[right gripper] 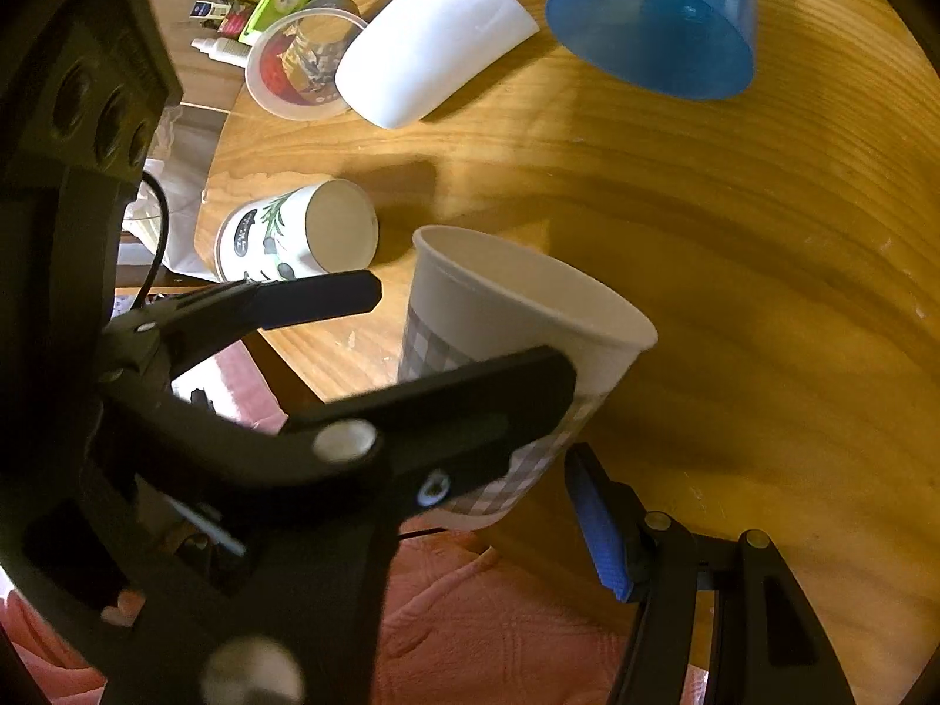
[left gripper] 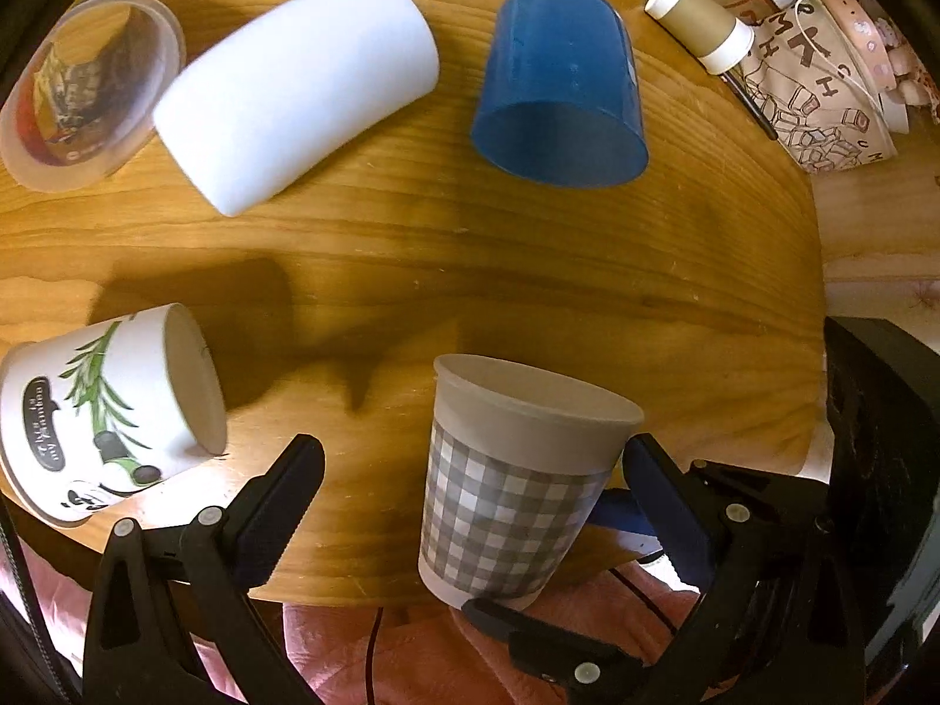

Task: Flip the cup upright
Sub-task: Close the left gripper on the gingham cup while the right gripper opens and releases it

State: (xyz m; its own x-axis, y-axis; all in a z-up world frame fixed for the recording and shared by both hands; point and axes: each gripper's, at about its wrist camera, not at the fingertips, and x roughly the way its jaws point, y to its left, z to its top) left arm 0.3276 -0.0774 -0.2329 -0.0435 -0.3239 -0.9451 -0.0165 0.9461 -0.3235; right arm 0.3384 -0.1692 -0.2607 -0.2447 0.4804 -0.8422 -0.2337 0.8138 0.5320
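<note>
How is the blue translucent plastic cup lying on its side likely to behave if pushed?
The blue translucent plastic cup would probably roll, since it rests on its curved wall on the wooden table. Being tapered, it would likely curve rather than go straight. It looks thin-walled, so probably light.

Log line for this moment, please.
checked cup upright near table edge | left tongs open, astride it | white cup, blue cup, panda cup lying down

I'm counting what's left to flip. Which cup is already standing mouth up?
The grey checked cup near the table's edge, mouth up. The white, blue and leaf-print cups all lie on their sides.
</note>
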